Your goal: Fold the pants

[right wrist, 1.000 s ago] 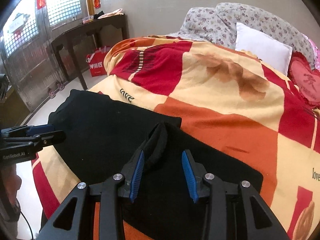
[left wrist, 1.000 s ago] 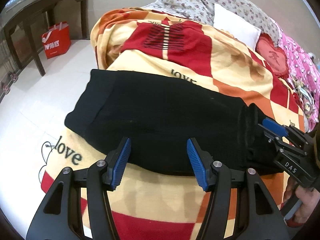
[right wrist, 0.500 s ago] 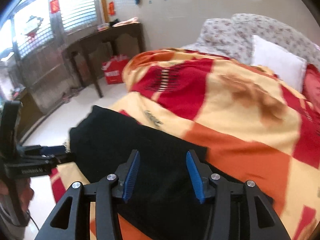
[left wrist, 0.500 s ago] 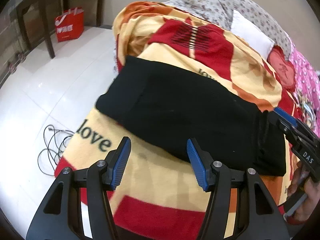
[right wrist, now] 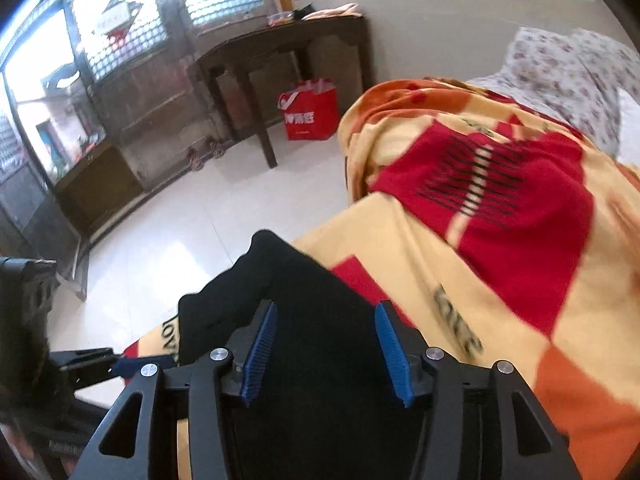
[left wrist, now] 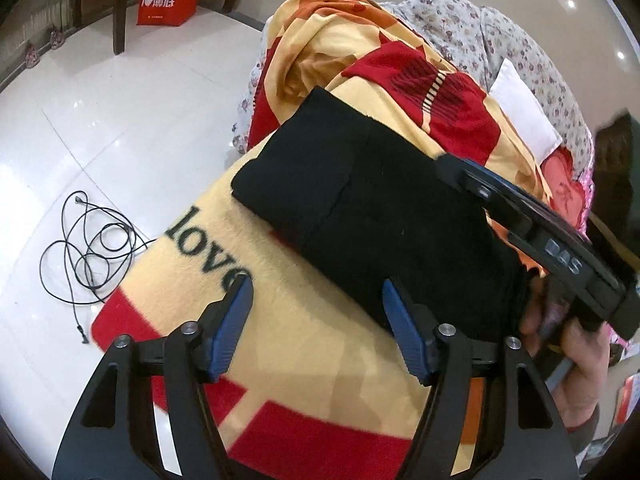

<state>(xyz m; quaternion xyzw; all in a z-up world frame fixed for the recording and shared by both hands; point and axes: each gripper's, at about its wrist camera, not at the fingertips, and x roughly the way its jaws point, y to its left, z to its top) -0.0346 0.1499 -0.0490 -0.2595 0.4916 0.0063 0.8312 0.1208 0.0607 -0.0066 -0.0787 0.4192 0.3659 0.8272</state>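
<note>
Left wrist, pants (left wrist: 372, 204) beyond parted jaws

Glossy white tile floor (left wrist: 100, 120), dark wooden table (right wrist: 280, 44) beside bright barred windows (right wrist: 120, 20).

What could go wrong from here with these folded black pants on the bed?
The folded pants lie close to the blanket's edge above the floor, so a nudge might slide them off. Both the left hand-held gripper and right hand-held gripper are open, holding nothing; brushing the top layer could undo the fold. The loose cable on the floor looks like a trip hazard.
</note>
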